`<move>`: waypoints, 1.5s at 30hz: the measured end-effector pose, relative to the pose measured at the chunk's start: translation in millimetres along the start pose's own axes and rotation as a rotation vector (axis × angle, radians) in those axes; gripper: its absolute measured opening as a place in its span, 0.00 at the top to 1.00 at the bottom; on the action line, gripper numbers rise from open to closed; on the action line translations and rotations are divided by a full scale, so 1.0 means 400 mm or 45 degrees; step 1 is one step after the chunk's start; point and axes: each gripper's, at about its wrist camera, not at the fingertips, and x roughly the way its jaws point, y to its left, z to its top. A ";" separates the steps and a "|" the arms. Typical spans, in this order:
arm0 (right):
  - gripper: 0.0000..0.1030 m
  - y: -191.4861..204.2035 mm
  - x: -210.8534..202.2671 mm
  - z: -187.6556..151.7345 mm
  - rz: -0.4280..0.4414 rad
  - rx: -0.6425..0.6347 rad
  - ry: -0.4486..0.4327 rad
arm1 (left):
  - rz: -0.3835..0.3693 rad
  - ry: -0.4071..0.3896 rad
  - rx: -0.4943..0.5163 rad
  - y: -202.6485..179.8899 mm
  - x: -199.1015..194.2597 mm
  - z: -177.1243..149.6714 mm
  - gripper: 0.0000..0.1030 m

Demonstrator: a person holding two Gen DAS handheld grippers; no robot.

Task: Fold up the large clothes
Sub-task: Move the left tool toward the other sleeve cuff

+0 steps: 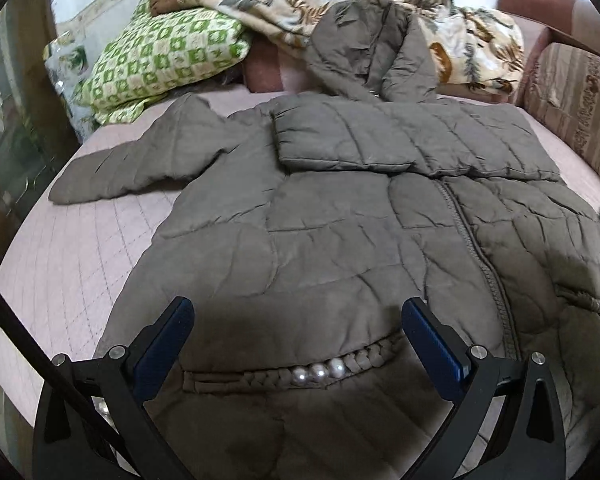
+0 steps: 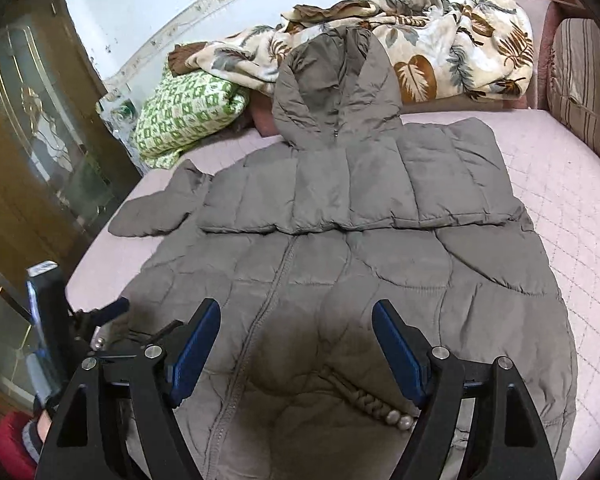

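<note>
- The puffer jacket (image 1: 340,220) is seen spread front-up on the pink bed (image 1: 72,264), one sleeve already folded across.
- Left gripper (image 1: 298,344) and right gripper (image 2: 296,344) are held over the hem, jaws wide apart, nothing gripped.
- The remaining sleeve (image 1: 132,172), at ten o'clock, is best pinched at the cuff.

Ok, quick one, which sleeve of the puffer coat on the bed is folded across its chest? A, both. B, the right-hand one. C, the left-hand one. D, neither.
B: on the coat the right-hand sleeve lies across the chest, while the left-hand sleeve sticks out onto the pink bed.
</note>
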 end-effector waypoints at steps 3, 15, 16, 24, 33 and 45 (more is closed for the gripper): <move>0.20 -0.002 -0.012 -0.001 0.022 0.005 -0.013 | 0.000 -0.001 -0.032 0.013 -0.001 -0.003 0.00; 0.20 0.032 -0.010 -0.005 -0.006 -0.077 -0.021 | -0.001 -0.061 -0.092 0.075 -0.062 0.018 0.00; 0.20 0.037 -0.008 -0.007 -0.009 -0.090 -0.018 | -0.002 -0.068 -0.113 0.091 -0.070 0.022 0.00; 0.20 0.064 0.018 -0.019 -0.035 -0.157 0.012 | -0.003 -0.067 -0.361 0.262 -0.111 0.028 0.00; 0.20 0.047 0.062 -0.028 -0.048 -0.152 0.043 | 0.076 -0.061 -0.454 0.390 -0.142 0.017 0.00; 0.19 -0.012 0.057 -0.007 0.000 -0.077 -0.003 | 0.165 -0.063 -0.680 0.600 -0.195 0.043 0.00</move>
